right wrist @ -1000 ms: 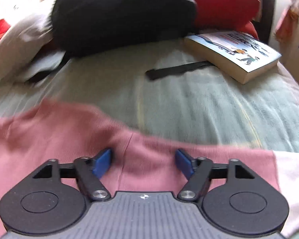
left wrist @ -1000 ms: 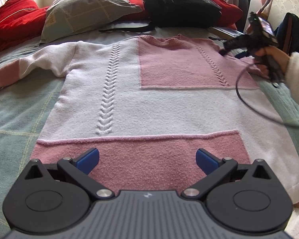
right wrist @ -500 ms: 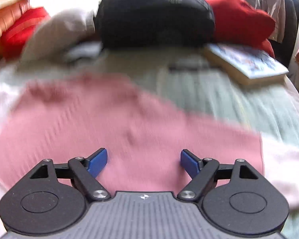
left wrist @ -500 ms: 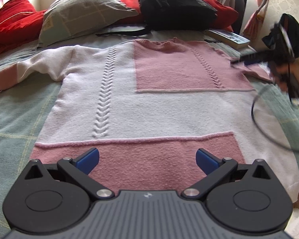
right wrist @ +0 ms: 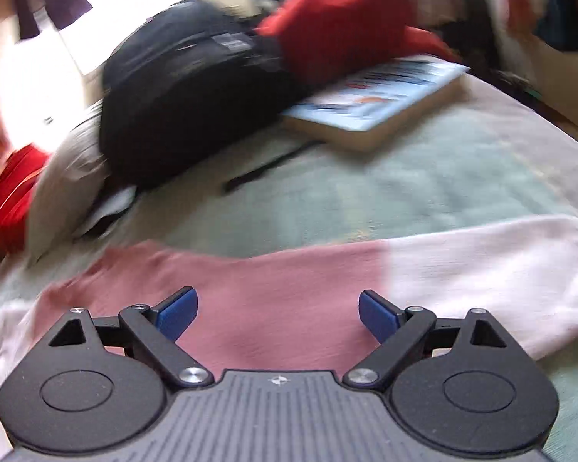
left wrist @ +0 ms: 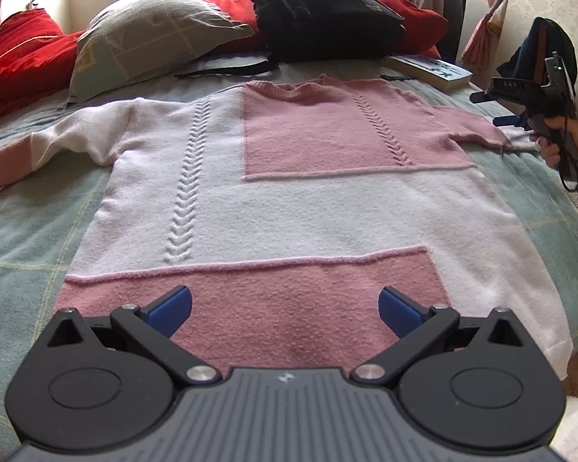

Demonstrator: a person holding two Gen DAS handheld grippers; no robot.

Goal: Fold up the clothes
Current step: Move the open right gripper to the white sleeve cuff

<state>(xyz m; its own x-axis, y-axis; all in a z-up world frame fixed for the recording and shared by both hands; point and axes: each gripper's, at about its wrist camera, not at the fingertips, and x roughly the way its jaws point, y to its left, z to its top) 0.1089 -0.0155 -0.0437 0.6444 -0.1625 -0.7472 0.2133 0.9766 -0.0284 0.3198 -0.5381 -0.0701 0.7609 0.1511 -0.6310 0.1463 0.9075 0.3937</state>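
Note:
A pink and white knitted sweater (left wrist: 289,208) lies flat, front up, on the pale green bedspread (left wrist: 23,238), neck toward the pillows. My left gripper (left wrist: 285,306) hangs open over the pink hem band with nothing between its blue pads. In the same view a hand holds my right gripper (left wrist: 508,119) at the far right, over the sweater's right sleeve. The right wrist view is blurred: my right gripper (right wrist: 278,312) is above the pink and white sleeve (right wrist: 327,292), its jaws opening wide with no cloth pinched between them.
A black backpack (left wrist: 323,11), a grey-green pillow (left wrist: 146,34) and red cushions (left wrist: 15,57) line the head of the bed. A book (left wrist: 429,69) lies beyond the right shoulder. The bed's right edge runs close by the sleeve.
My right gripper swung from the sweater's right shoulder out over the right sleeve, rolling as it went, and its jaws spread wider. The left gripper stayed over the hem.

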